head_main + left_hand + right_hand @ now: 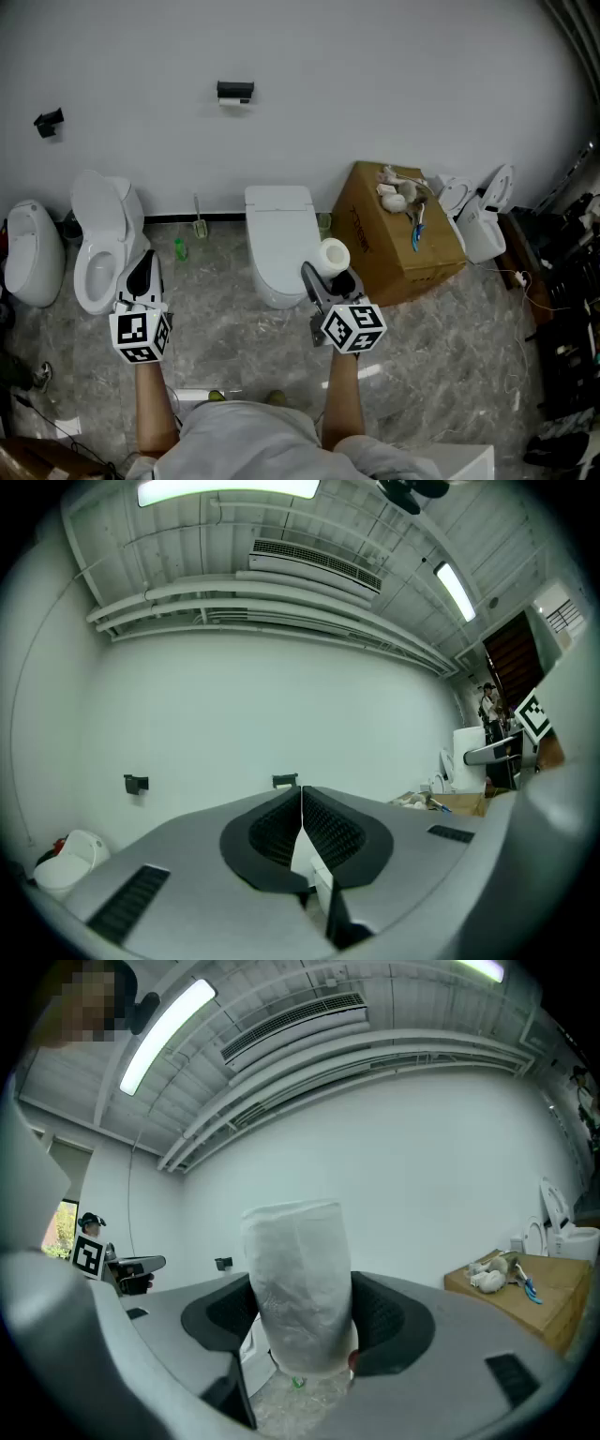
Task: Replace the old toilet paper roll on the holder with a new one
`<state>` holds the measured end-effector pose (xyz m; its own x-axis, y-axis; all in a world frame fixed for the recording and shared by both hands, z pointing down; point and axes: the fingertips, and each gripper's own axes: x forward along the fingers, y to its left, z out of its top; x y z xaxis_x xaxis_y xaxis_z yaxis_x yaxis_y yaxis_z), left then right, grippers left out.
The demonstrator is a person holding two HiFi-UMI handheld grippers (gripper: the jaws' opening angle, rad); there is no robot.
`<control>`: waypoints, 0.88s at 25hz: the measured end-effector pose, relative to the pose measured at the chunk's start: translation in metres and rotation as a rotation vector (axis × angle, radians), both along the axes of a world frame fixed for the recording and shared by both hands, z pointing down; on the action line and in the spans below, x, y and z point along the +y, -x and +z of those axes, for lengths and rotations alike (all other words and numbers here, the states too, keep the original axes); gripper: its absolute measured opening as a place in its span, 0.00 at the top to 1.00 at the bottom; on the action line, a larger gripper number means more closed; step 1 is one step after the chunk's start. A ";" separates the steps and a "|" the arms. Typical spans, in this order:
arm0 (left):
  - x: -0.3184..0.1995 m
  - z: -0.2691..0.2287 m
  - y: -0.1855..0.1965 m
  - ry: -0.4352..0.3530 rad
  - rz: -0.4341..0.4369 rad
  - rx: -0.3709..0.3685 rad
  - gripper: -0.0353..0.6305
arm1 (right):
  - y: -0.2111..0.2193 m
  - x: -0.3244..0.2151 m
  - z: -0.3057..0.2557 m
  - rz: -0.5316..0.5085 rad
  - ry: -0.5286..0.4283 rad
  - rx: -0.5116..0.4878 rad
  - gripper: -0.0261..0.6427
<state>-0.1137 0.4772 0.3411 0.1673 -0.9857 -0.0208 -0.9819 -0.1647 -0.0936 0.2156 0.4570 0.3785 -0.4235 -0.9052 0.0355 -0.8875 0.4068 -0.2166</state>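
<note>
A new white toilet paper roll, still in clear plastic wrap, stands upright between the jaws of my right gripper, which is shut on it. That gripper is held level in front of the middle toilet. On the white wall a small black paper holder is mounted, with a pale strip under it; it is too small to tell more. My left gripper is shut and holds nothing. It points level at the wall, below and left of the holder.
Along the wall stand a urinal, a white toilet, a closed toilet and a cardboard box with small items on it. Another black fixture is on the wall at the left. Dark gear crowds the right edge.
</note>
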 end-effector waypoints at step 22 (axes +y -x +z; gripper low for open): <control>0.019 0.016 -0.013 0.058 0.039 -0.002 0.91 | 0.011 0.012 -0.003 -0.045 0.005 0.016 0.50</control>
<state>-0.1002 0.4963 0.3569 0.2053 -0.9780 0.0367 -0.9745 -0.2078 -0.0844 0.2045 0.4695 0.3752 -0.4634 -0.8849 0.0470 -0.8715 0.4455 -0.2049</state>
